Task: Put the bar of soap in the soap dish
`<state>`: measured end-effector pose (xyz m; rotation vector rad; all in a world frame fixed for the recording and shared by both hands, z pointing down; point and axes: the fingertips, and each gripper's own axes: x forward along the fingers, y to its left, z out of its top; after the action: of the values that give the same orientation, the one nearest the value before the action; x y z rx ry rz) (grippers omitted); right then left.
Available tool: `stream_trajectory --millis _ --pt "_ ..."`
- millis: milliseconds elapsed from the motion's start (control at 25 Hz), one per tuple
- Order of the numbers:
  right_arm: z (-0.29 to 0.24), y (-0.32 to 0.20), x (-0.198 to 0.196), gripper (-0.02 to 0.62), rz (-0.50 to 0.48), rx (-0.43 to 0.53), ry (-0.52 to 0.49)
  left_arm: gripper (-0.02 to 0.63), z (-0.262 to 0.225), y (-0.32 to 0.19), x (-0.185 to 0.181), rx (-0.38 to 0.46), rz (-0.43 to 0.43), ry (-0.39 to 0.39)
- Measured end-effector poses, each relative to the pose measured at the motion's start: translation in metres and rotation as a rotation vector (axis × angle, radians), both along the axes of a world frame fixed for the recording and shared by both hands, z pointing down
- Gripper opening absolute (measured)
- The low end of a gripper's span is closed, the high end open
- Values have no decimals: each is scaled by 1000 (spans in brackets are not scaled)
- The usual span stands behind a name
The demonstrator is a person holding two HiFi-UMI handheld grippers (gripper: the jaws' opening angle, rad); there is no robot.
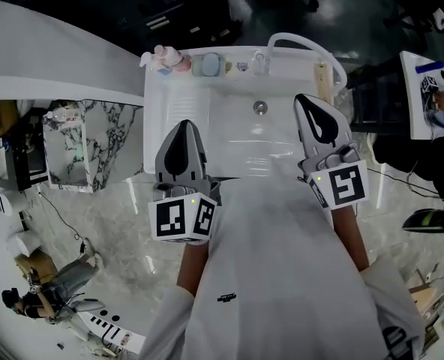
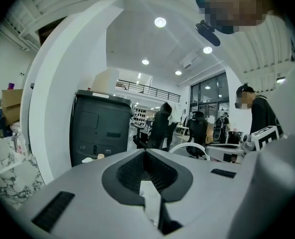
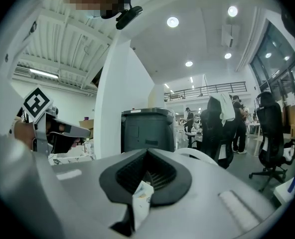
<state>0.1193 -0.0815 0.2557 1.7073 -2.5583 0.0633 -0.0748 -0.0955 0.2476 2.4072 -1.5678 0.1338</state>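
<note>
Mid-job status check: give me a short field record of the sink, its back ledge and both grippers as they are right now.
sink: white sink, drain toward the back
back ledge, left to right: pink bottle, blue-green item, faucet
soap or dish: the blue-green item could be either; cannot tell
back right: white hose loops over the rim
left gripper: above the basin's left, jaws together, nothing held
right gripper: above the basin's right, jaws together, nothing held

Head view looks steeply down over both jaws onto the sink (image 1: 207, 103); gripper views face level past theirs, sharing the dark bin (image 2: 100, 128).
</note>
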Motion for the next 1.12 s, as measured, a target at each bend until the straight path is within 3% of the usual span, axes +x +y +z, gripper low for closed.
stream_trajectory --millis 1120 --pt "-4 9 1 11 -7 5 14 9 -8 15 8 30 1 -35"
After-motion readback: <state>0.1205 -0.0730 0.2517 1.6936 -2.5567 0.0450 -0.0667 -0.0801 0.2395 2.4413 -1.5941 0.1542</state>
